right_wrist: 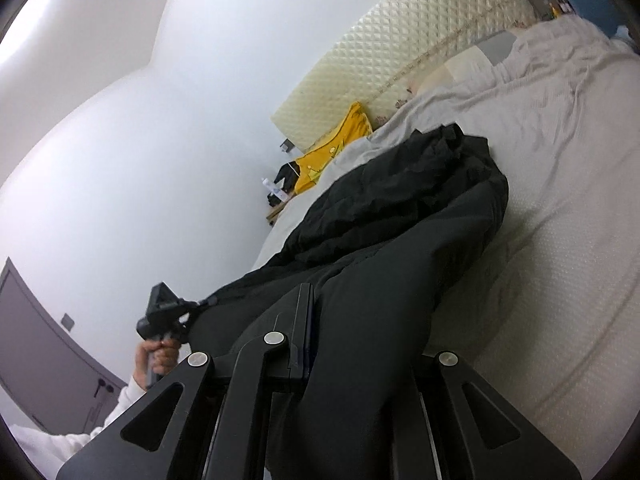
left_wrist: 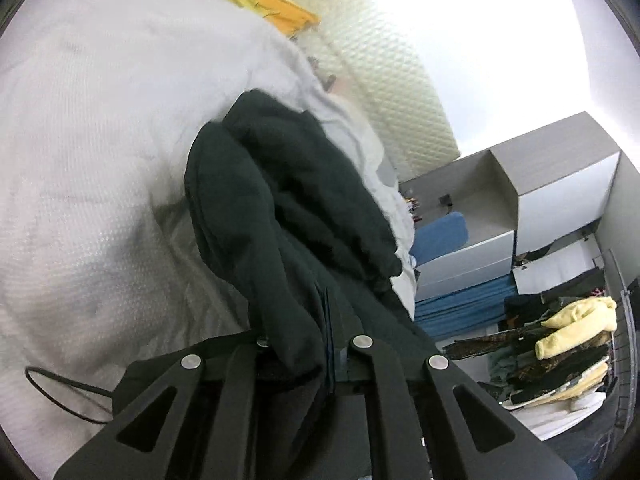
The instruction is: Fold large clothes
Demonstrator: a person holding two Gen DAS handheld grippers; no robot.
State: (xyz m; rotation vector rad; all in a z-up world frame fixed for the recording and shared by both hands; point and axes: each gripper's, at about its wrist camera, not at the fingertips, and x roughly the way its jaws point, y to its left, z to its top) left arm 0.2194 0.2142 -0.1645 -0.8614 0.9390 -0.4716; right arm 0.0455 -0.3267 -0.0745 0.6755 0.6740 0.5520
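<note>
- The left gripper (left_wrist: 326,320) is clamped shut on a fold of the dark garment (left_wrist: 288,184); the cloth drapes over its fingers and hides the tips, so the exact grip point cannot be made out.
- The right gripper (right_wrist: 308,320) is likewise closed on the dark garment (right_wrist: 400,220), whose fabric spills over the right side of its frame and covers one finger.
- In the right wrist view, the left gripper (right_wrist: 200,304) shows small at the garment's near-left corner, pinching a point of cloth, held by a hand (right_wrist: 158,358) with a white sleeve (right_wrist: 100,428) cut off at the lower edge.
- The garment is stretched between the two grippers off the near edge of the bed (right_wrist: 560,200) and trails back, bunched, across the white cover toward the middle.
- A thin black cable (left_wrist: 60,396) loops over the cover at the left gripper's lower left.
- At the bed's far edge lies a yellow cloth (right_wrist: 332,148), partly hidden by the cover, against a quilted cream headboard (right_wrist: 420,40).
- Beyond the bed's side, a wire rack (left_wrist: 624,320) holds piled clothes (left_wrist: 568,332), yellow and dark; single pieces are hard to tell apart.
</note>
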